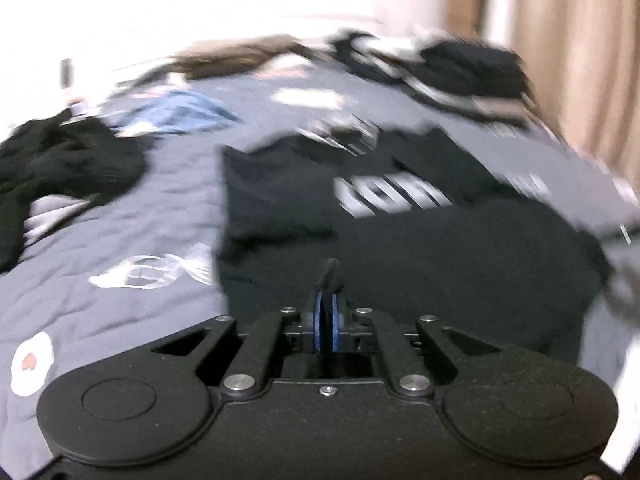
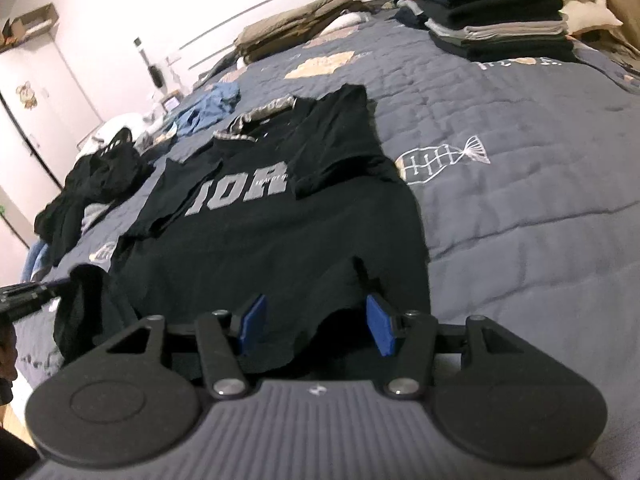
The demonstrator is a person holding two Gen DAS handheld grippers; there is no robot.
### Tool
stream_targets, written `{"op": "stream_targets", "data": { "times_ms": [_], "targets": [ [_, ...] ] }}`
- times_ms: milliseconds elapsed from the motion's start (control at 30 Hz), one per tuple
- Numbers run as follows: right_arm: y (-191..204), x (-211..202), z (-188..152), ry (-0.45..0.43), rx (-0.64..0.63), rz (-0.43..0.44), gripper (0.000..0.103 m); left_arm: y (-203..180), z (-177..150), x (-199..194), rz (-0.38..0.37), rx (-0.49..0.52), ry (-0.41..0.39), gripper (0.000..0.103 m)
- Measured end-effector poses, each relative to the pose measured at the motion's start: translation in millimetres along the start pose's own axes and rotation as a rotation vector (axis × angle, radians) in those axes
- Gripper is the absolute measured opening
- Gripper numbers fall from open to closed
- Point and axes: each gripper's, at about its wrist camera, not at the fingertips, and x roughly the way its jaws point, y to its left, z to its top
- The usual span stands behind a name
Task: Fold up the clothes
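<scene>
Blue pads of left gripper [image 1: 329, 312] pressed together, thin fold of black fabric pinched between them at hem of black T-shirt [image 1: 420, 248]. Left wrist view heavily motion-blurred; finer detail not readable. Right gripper [image 2: 316, 326] with blue pads spread wide apart, hem of same black T-shirt [image 2: 280, 224] draped between them; contact with either pad not determinable. Shirt flat on grey quilted bedspread [image 2: 520, 208], both sleeves folded inward over chest, grey block lettering partly covered, patterned collar lining at far end. At left edge of right view, left gripper [image 2: 24, 300] beside a raised corner of the hem. White embroidered fish outline [image 2: 444, 156] on bedspread just beside shirt's right edge. Crumpled black garment [image 2: 92, 184] and blue garment [image 2: 208, 108] to the left, apart from shirt. Stack of folded clothes [image 2: 496, 12] at far right corner of bed; tan folded item [image 2: 296, 24] along far edge.
</scene>
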Motion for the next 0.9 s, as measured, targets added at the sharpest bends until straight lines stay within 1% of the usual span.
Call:
{"op": "stream_targets", "data": {
  "times_ms": [67, 167, 300, 400, 500, 567, 667, 767, 833, 900],
  "targets": [
    [-2.8, -1.1, 0.7, -0.016, 0.013, -0.003, 0.055, 11.6, 4.4, 2.3, 0.056, -0.067, -0.008, 0.005],
    [-7.2, -0.7, 2.0, -0.022, 0.013, -0.028, 0.055, 20.3, 3.1, 11.6, 0.116, -0.103, 0.028, 0.005],
    [-7.9, -4.0, 1.0, -0.028, -0.062, -0.074, 0.055, 22.4, 0.9, 25.1, 0.144, -0.108, 0.092, 0.006],
    [-0.1, -10.3, -2.6, -0.026, -0.201, -0.097, 0.055, 24.6, -1.5, 24.4, 0.138, -0.128, 0.103, 0.006],
    [8.0, -17.8, -9.7, -0.044, -0.357, -0.096, 0.061, 25.2, -5.7, 21.9, 0.129, -0.134, 0.113, 0.006],
    [12.5, -19.9, -15.4, -0.038, -0.448, -0.093, 0.063, 25.5, -6.4, 20.7, 0.116, -0.14, 0.124, 0.007],
    [17.1, -19.0, -20.8, -0.019, -0.526, -0.086, 0.065, 23.0, -6.4, 18.2, 0.101, -0.131, 0.129, 0.007],
    [19.5, -14.3, -23.8, -0.018, -0.59, -0.096, 0.066, 19.7, -6.2, 15.4, 0.087, -0.117, 0.131, 0.008],
    [19.7, -6.8, -22.8, -0.02, -0.602, -0.123, 0.066, 17.4, -6.0, 13.6, 0.077, -0.108, 0.132, 0.01],
    [19.2, 2.0, -20.0, -0.026, -0.589, -0.116, 0.066, 15.2, -5.9, 11.7, 0.068, -0.099, 0.133, 0.011]
  ]
}}
